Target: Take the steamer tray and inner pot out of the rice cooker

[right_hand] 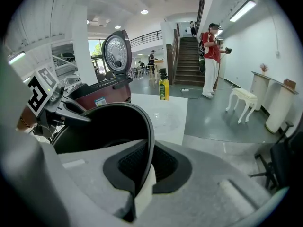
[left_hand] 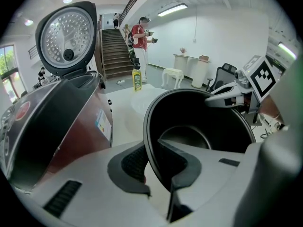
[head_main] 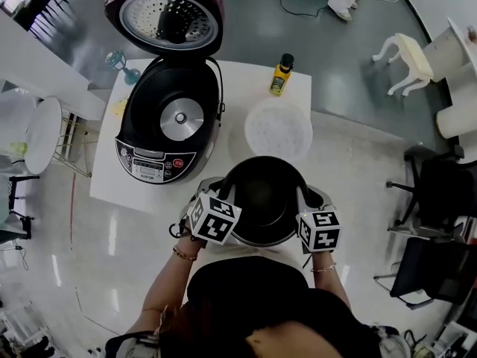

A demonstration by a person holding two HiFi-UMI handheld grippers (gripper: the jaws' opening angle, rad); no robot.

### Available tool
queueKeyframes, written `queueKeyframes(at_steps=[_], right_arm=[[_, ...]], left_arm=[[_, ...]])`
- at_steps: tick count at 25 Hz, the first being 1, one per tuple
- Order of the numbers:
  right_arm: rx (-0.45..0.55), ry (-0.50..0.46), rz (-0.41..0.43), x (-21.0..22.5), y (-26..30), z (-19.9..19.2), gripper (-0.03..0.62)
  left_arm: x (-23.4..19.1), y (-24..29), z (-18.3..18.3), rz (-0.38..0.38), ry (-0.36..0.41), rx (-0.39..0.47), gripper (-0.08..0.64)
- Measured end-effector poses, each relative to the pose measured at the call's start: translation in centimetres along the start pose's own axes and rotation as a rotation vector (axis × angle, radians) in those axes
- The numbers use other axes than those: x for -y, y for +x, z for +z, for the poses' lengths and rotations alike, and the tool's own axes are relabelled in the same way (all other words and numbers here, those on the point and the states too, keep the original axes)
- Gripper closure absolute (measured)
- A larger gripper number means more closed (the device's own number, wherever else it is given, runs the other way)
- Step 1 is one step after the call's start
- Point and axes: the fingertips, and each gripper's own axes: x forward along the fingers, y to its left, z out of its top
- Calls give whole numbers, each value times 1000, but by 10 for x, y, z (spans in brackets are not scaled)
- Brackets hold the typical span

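The black inner pot point(head_main: 266, 198) is out of the rice cooker and held over the table's near edge, in front of the person. My left gripper point(head_main: 226, 195) is shut on the pot's left rim point(left_hand: 150, 145), one pad inside and one outside. My right gripper point(head_main: 304, 198) is shut on the right rim point(right_hand: 147, 160) the same way. The maroon rice cooker point(head_main: 170, 118) stands at the table's left with its lid up and its well empty. The white steamer tray point(head_main: 278, 130) lies on the table, to the right of the cooker.
A yellow bottle point(head_main: 280, 76) stands at the far edge of the white table point(head_main: 238, 88). A white stool point(head_main: 403, 60) and dark office chairs point(head_main: 436, 200) are to the right. A person in red point(right_hand: 210, 56) stands by the stairs.
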Motion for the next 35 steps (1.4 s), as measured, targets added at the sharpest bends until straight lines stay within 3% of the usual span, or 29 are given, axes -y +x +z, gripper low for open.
queueKeyframes(at_steps=[22,27,31,35], right_arm=[[25,1,39,6,25,22,574],[19,-49,61,3,28,24,565],[26,-132,37,2,26,28,540],[42,-146,25,4,22,34,537]], left_arm=[[-23,8,19,57,-29,38,506],[-27,10,19,139,52,51,493],[-29,4,20,170,73,78,474],[-34,-10,32,231,120,122,403]])
